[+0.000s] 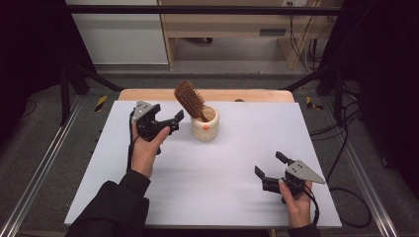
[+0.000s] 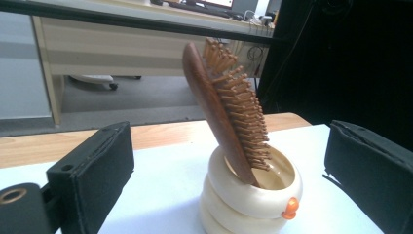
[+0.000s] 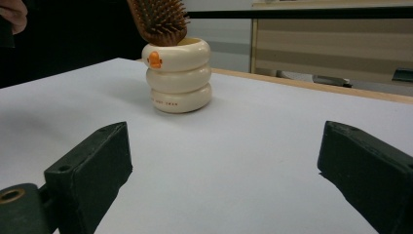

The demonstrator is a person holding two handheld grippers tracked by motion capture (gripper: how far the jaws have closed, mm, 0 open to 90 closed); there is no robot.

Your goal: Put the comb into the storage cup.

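Observation:
A brown wooden hairbrush (image 1: 189, 99) (image 2: 226, 109) (image 3: 159, 19) stands handle-down in a cream ringed cup (image 1: 205, 124) (image 2: 251, 200) (image 3: 178, 75) with a small orange beak. It leans to the left, bristles to the right. My left gripper (image 1: 176, 122) (image 2: 229, 180) is open just left of the cup, jaws pointed at it, nothing between them. My right gripper (image 1: 267, 164) (image 3: 224, 165) is open near the front right of the white table top (image 1: 217, 197), well away from the cup and empty.
The white sheet covers a wooden table whose back edge (image 1: 247, 95) shows behind the cup. Beyond it stand a wooden desk (image 1: 222, 24) and a white cabinet (image 1: 118, 34). Metal rails (image 1: 39, 168) run along both sides of the table, and cables (image 1: 346, 192) lie at right.

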